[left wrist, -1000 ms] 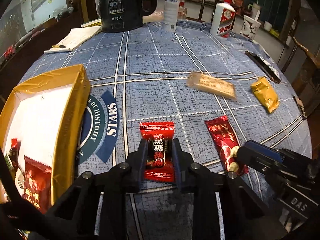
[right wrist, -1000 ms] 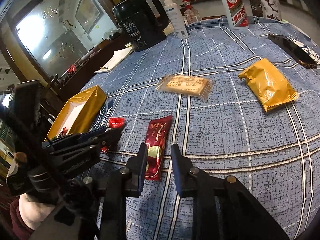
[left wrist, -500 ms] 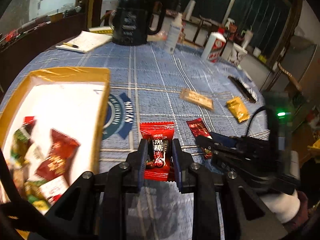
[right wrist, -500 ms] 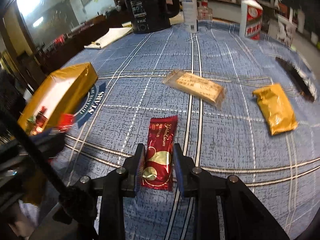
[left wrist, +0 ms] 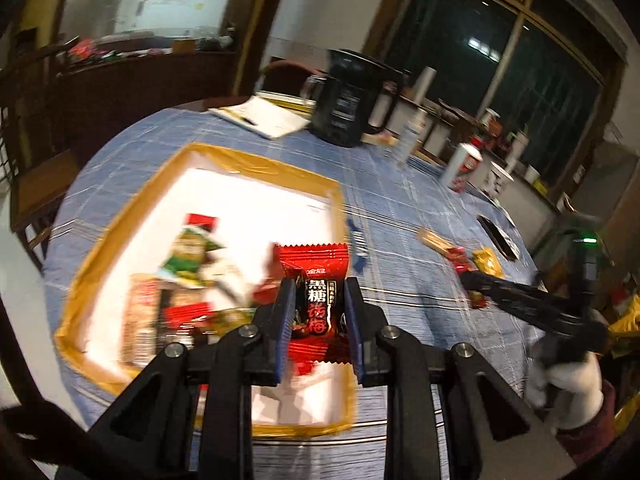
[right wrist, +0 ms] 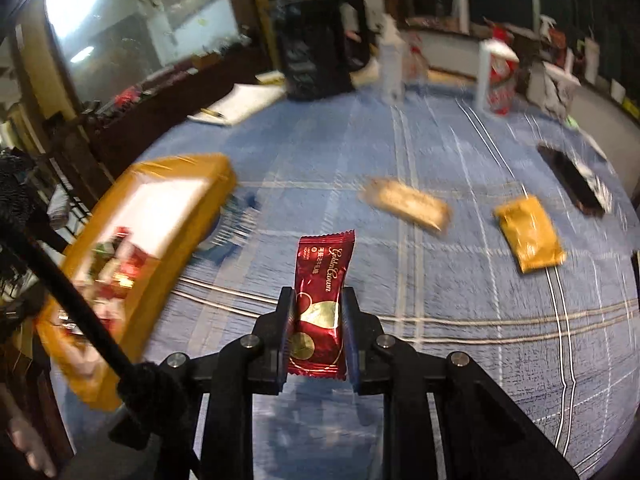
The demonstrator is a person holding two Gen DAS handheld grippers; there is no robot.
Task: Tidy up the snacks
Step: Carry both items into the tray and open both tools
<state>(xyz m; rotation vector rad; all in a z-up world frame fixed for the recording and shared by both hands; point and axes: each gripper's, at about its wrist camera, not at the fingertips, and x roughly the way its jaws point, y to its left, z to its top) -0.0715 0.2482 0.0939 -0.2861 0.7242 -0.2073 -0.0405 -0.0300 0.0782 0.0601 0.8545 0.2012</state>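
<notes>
Over the box | your left gripper, clamped on the red candy, has swung in from the tablecloth | right gripper lifts its pinched maroon wafer | drop next.

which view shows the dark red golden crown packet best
The right wrist view: the dark red packet fills the centre, clamped in the right gripper, lettering readable. The left wrist view shows only a small blurred red scrap of it at that gripper's tip.
</notes>
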